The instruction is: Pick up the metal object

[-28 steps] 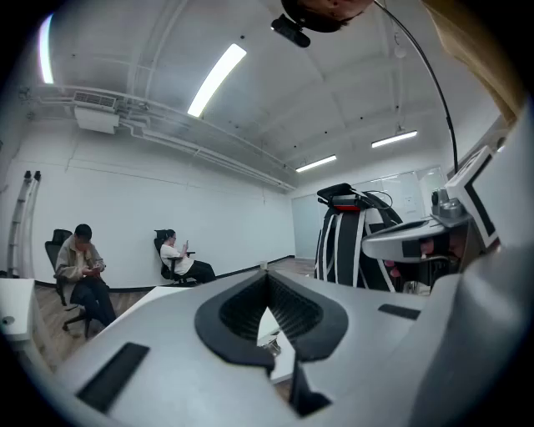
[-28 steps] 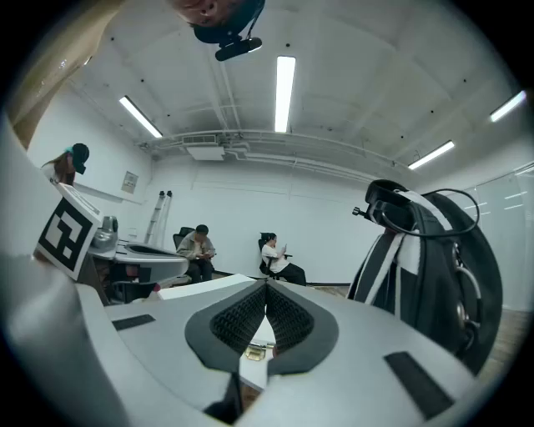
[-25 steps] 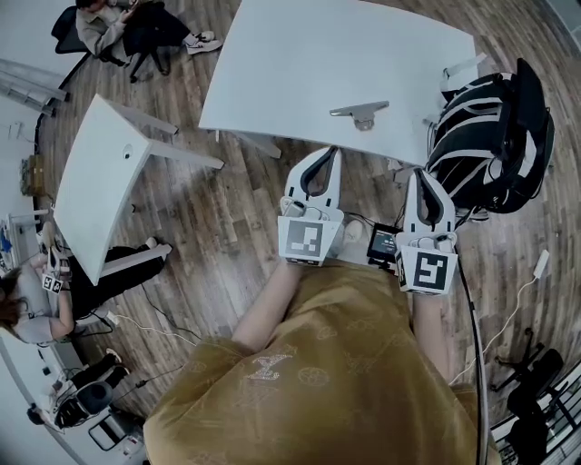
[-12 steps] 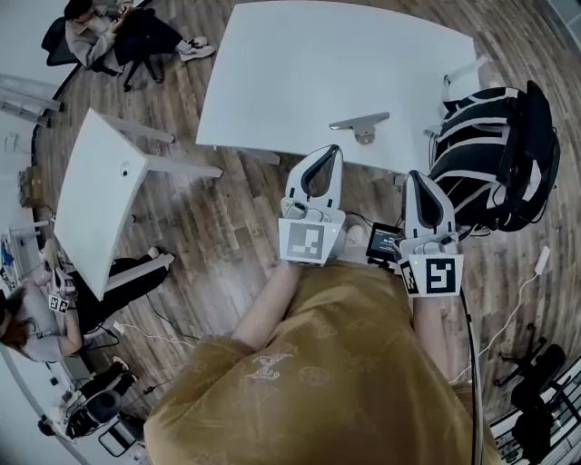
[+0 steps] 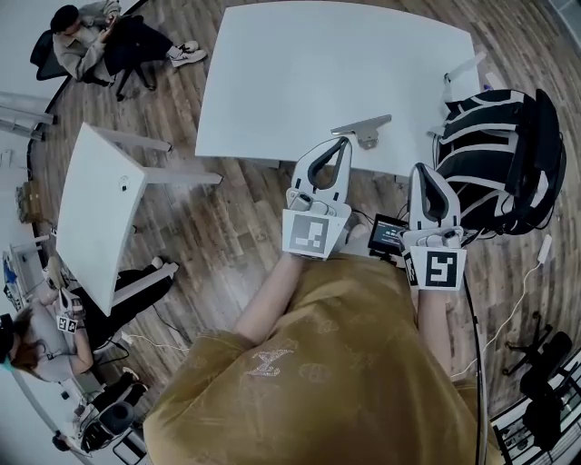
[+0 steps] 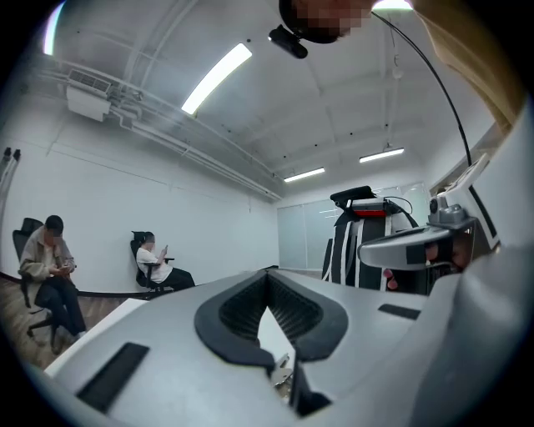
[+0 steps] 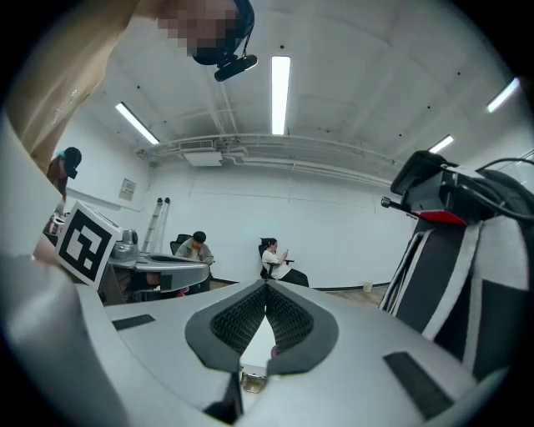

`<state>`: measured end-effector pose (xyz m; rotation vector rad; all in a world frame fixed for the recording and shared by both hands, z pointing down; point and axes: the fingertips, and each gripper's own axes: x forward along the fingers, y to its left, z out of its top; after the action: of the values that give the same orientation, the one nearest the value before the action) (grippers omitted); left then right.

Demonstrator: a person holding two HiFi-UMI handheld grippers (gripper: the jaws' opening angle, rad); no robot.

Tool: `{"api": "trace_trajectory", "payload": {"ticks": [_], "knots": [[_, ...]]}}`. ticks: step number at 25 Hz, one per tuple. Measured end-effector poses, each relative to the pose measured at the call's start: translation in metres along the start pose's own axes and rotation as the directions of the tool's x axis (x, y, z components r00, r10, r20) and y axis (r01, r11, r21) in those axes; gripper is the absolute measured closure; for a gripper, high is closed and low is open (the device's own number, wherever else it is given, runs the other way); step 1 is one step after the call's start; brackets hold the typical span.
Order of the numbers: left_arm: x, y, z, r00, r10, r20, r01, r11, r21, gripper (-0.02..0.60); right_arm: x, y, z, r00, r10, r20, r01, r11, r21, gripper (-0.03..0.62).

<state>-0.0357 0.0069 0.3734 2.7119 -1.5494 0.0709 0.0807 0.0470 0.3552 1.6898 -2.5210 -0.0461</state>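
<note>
The metal object (image 5: pixel 363 128), a flat grey bar with a small foot, lies near the front edge of the white table (image 5: pixel 318 64) in the head view. My left gripper (image 5: pixel 342 143) is held just short of it, tips at the table's edge, jaws shut on nothing. My right gripper (image 5: pixel 426 169) hangs further right and nearer to me, over the floor, also shut and empty. In the left gripper view the left gripper (image 6: pixel 269 277) has its pads meeting, as does the right gripper (image 7: pixel 267 286) in its own view. Neither gripper view shows the metal object.
A black chair with white stripes (image 5: pixel 497 150) stands close at the right of the table. A second white table (image 5: pixel 95 209) stands to the left. People sit at the far left (image 5: pixel 82 27). A small screen device (image 5: pixel 390 238) hangs between my arms. Cables lie on the wooden floor.
Both grippers have moved forward toward the table. The left tips now reach the table's front edge beside the metal object. Both stay shut.
</note>
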Motion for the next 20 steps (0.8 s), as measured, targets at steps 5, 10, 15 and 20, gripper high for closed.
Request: {"api": "trace_trajectory", "payload": {"ticks": [5, 10, 15, 20], "knots": [[0.022, -0.015, -0.002, 0.996, -0.084, -0.011, 0.084, 0.996, -0.008, 0.575, 0.001, -0.003, -0.001, 1.000, -0.015, 0.003, 0.015, 1.000, 0.003, 0.585], [0.051, -0.016, 0.007, 0.997, -0.075, 0.000, 0.075, 0.997, 0.008, 0.575, 0.007, -0.032, -0.002, 0.995, -0.095, 0.027, 0.094, 0.994, 0.058, 0.585], [0.064, -0.019, -0.001, 0.998, -0.047, -0.029, 0.047, 0.999, -0.001, 0.575, 0.023, -0.053, -0.002, 0.993, -0.117, 0.033, 0.110, 0.980, 0.168, 0.585], [0.076, -0.018, -0.005, 0.998, -0.030, -0.051, 0.030, 1.000, 0.009, 0.575, 0.045, -0.051, -0.001, 0.999, -0.039, 0.015, 0.038, 0.994, 0.101, 0.585]]}}
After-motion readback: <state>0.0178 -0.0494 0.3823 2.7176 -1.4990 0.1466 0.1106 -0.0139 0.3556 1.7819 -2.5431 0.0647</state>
